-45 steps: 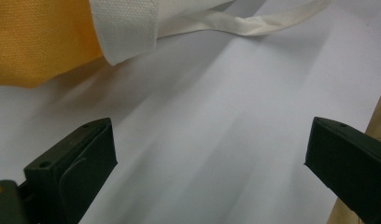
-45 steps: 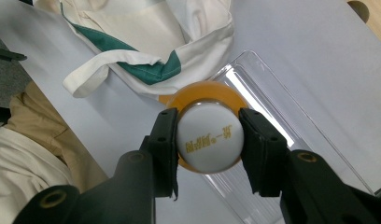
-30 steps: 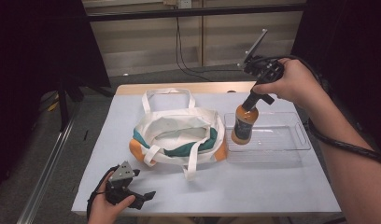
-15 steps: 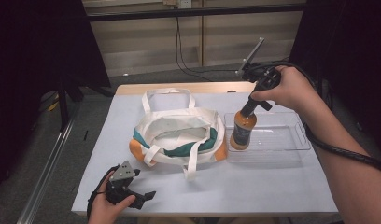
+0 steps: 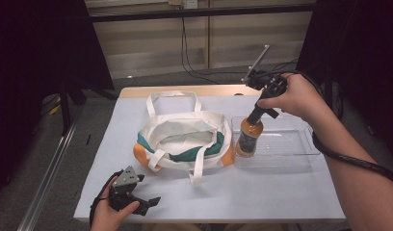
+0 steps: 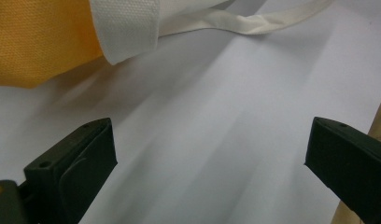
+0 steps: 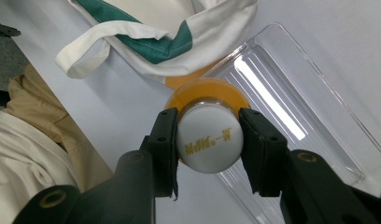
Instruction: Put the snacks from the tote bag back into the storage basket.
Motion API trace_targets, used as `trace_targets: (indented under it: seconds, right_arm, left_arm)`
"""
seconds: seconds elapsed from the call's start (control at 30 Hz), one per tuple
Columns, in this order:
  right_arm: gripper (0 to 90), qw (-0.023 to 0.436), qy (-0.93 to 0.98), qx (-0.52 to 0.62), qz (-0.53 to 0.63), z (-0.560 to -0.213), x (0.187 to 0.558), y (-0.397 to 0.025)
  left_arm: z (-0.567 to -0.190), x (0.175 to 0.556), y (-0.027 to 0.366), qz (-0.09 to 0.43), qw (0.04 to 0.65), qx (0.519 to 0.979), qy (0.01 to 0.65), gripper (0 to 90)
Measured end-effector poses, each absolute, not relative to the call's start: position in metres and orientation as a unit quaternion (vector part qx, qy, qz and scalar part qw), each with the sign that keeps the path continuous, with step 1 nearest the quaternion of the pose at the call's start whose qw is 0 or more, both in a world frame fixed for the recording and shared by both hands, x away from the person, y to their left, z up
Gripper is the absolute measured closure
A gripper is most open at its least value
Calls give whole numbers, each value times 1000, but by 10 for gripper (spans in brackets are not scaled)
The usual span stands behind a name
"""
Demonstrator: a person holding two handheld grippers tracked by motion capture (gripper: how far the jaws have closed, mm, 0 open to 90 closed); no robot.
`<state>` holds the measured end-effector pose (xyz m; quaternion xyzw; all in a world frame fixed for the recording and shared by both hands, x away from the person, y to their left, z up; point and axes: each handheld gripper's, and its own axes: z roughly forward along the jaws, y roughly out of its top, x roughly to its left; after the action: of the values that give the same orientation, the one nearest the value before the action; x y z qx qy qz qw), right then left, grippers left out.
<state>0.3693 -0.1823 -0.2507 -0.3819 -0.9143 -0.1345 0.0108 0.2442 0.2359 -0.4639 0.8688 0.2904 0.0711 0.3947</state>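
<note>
Two grippers logged, my right gripper [image 7: 208,140] clamped the white cap of an orange bottle [image 5: 248,137] standing in a clear plastic tray [image 5: 291,149], beside a cream tote bag [image 5: 185,142], my left gripper [image 6: 207,168] spread wide over a white table [image 5: 262,192].

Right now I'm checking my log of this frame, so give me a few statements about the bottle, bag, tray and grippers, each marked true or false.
1. The right gripper is shut on the cap of the bottle. True.
2. The bottle lies on its side in the bag. False: it stands upright at the left end of the tray.
3. The left gripper is open and holds nothing. True.
4. The tray sits left of the bag. False: it sits to the bag's right.
5. The bag's mouth is open. True.
</note>
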Motion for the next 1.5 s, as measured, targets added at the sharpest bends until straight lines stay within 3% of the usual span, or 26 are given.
trace_targets:
  seconds: [1.5]
  right_arm:
    - [605, 17, -921, -370, -118, -276, 370, -176]
  left_arm:
    - [-464, 244, 236, 70, 396, 868, 291, 15]
